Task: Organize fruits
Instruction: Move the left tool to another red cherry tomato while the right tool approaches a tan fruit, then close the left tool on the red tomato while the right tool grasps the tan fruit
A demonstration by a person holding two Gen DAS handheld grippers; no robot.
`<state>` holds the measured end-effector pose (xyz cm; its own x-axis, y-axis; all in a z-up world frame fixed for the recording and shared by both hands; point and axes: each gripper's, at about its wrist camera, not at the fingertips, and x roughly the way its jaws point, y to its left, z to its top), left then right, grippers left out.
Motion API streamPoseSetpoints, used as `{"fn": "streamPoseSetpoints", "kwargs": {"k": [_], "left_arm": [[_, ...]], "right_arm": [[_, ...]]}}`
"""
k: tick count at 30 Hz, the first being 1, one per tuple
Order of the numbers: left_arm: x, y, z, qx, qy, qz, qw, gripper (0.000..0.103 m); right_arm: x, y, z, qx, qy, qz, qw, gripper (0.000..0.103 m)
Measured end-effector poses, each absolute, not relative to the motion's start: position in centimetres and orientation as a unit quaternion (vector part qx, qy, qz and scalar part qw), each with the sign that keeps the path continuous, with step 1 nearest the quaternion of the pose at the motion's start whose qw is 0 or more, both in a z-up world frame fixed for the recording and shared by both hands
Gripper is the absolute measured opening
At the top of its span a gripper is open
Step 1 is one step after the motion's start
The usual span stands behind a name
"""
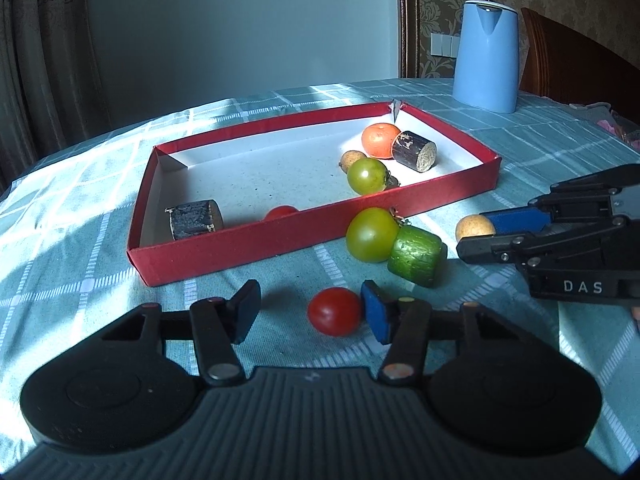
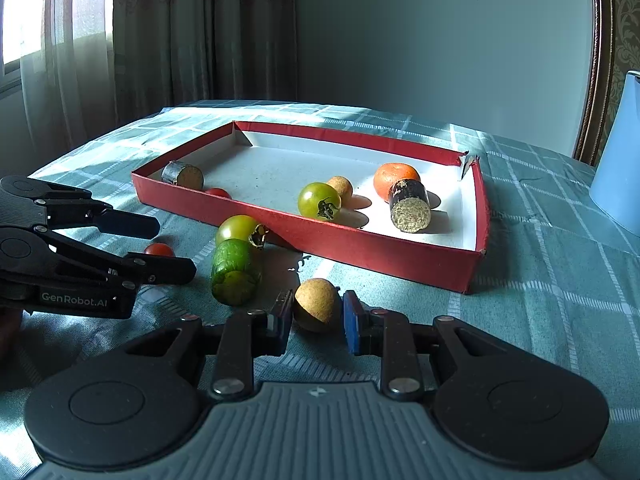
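A red box (image 1: pixel 280 236) (image 2: pixel 384 250) on the table holds an orange (image 1: pixel 380 140) (image 2: pixel 396 176), a green tomato (image 1: pixel 367 176) (image 2: pixel 319 200), two dark cane pieces (image 1: pixel 414 150) (image 1: pixel 194 218), a tan ball (image 1: pixel 352 157) and a red tomato (image 1: pixel 280 212). Outside lie a green tomato (image 1: pixel 370 234) (image 2: pixel 236 229) and a green cucumber piece (image 1: pixel 416 256) (image 2: pixel 234 274). My left gripper (image 1: pixel 312 312) (image 2: pixel 172 248) is open around a red cherry tomato (image 1: pixel 334 311) (image 2: pixel 159 249). My right gripper (image 2: pixel 316 316) (image 1: pixel 486 232) is open, a tan ball (image 2: pixel 316 309) (image 1: pixel 474 227) between its pads.
A blue kettle (image 1: pixel 486 56) (image 2: pixel 620 168) stands at the back right on the checked teal tablecloth (image 1: pixel 80 208). A wooden chair (image 1: pixel 568 64) is behind it. Curtains (image 2: pixel 192 32) hang behind the table.
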<state>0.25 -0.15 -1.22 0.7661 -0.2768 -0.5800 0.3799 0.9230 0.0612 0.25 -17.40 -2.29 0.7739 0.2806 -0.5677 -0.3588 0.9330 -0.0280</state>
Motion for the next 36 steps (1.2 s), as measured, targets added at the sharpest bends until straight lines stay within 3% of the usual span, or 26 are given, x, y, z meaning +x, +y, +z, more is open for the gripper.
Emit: {"fn": "streamPoseSetpoints", "kwargs": {"k": [3,9,24,36], "left_arm": [[0.1,-0.3,-1.2,0.09,0.293,-0.187,0.933,0.036],[-0.2,-0.5,-1.2,0.094,0.289,-0.193,0.933,0.028],[-1.1,0.4,-0.3,0.079,0.251,-0.167,0.95,0.018],[0.1,0.3,1.3,0.036,0.236,-0.156,0.959,0.017]], "right_arm": [[0.2,-17.4,-2.3,-0.068,0.29,0.17,0.939,0.026],[0.2,-17.4,-2.3,-0.068,0.289,0.17,0.94,0.026],[-0.5,-17.8,-1.6,-0.066,0.253,0.151,0.953,0.026],[0.7,-18.7,-0.3,-0.054,0.224,0.114,0.966,0.026]]}}
